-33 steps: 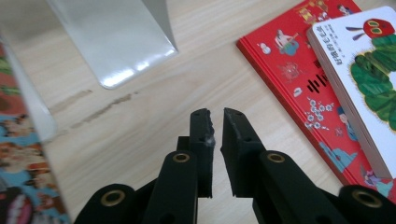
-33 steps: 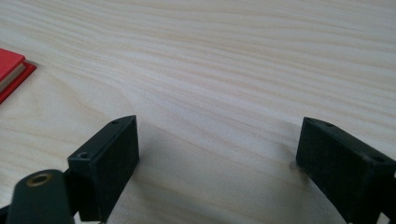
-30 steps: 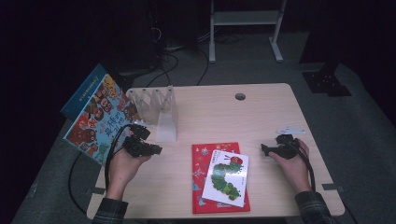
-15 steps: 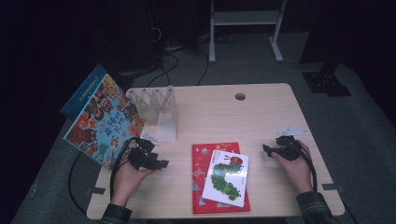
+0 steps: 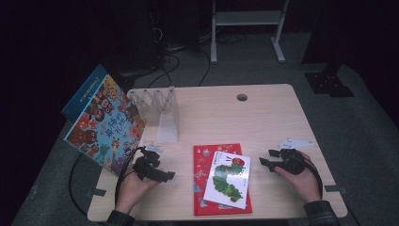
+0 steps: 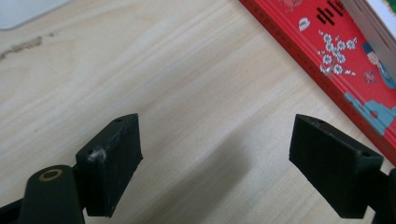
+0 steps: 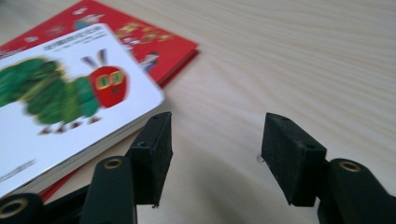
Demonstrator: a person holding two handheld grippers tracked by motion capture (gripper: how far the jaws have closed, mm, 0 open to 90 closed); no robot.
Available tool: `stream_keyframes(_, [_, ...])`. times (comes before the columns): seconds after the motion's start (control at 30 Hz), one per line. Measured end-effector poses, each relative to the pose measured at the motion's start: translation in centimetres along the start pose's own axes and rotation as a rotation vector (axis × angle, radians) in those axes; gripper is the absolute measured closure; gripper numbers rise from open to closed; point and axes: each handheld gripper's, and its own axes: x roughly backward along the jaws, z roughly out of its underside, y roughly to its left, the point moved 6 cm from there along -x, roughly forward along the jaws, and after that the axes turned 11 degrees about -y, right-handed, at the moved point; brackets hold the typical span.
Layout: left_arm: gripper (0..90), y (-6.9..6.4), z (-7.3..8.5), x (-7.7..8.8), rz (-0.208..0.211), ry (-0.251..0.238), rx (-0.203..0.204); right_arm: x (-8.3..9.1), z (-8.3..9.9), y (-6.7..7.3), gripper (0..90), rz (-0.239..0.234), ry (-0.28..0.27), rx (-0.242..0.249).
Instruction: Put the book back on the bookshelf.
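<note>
A red book [image 5: 202,188] lies flat near the table's front edge, with a white caterpillar book [image 5: 229,180] stacked on it. My left gripper [image 5: 168,175] is low over bare wood just left of the red book [image 6: 345,60]. Its jaws [image 6: 217,163] stand open, have just been opening, and have nothing between them. My right gripper [image 5: 264,159] sits to the right of the stack, pointing at it. Its jaws [image 7: 215,156] are open beside the caterpillar book's [image 7: 60,107] corner, have just been closing, and hold nothing. The red book [image 7: 154,42] shows beyond that corner.
A colourful picture book [image 5: 106,125] leans out over the table's left edge. A clear acrylic book rack [image 5: 157,110] stands at the back left. A cable hole [image 5: 242,97] sits near the far edge of the wooden table [image 5: 263,122].
My left hand has come down and toward the red book, away from the leaning picture book, and its jaws have opened. My right hand has shifted slightly toward the stack, its jaws narrowing.
</note>
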Motion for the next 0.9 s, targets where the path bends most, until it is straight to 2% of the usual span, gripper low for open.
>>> stream_keyframes(0.07, [15.9, 0.0, 0.1, -0.1, 0.0, 0.005, -0.002, 0.1, 0.1, 0.3, 42.6, -0.012, -0.002, 0.002])
stream_keyframes(0.13, [14.4, 0.0, 0.2, -0.2, 0.002, 0.011, -0.005, 0.6, 0.3, 1.3, 43.7, -0.054, -0.007, 0.011])
stream_keyframes(0.23, [14.4, 0.0, 0.2, -0.3, 0.006, 0.009, -0.007, 0.9, 0.5, 1.9, 43.8, -0.076, -0.005, 0.017])
stream_keyframes(0.27, [14.4, -0.1, 0.2, -0.3, 0.008, 0.007, -0.013, 1.0, 0.9, 2.6, 43.9, -0.1, 0.004, 0.016])
stream_keyframes(0.4, [12.8, -0.2, 0.0, -0.3, 0.005, -0.002, -0.013, 1.0, 1.3, 3.3, 44.0, -0.123, 0.022, 0.025])
stream_keyframes(0.57, [10.0, -0.2, 0.0, -0.4, 0.003, -0.012, -0.013, 0.7, 1.4, 5.0, 44.7, -0.189, 0.03, 0.05])
stream_keyframes(0.73, [10.0, -0.3, 0.0, -0.4, 0.008, -0.012, -0.01, 0.2, 1.6, 6.1, 44.7, -0.234, 0.048, 0.068])
stream_keyframes(0.9, [10.0, -0.5, 0.0, -0.4, 0.013, -0.002, -0.014, 0.0, 1.7, 6.6, 46.0, -0.247, 0.06, 0.071])
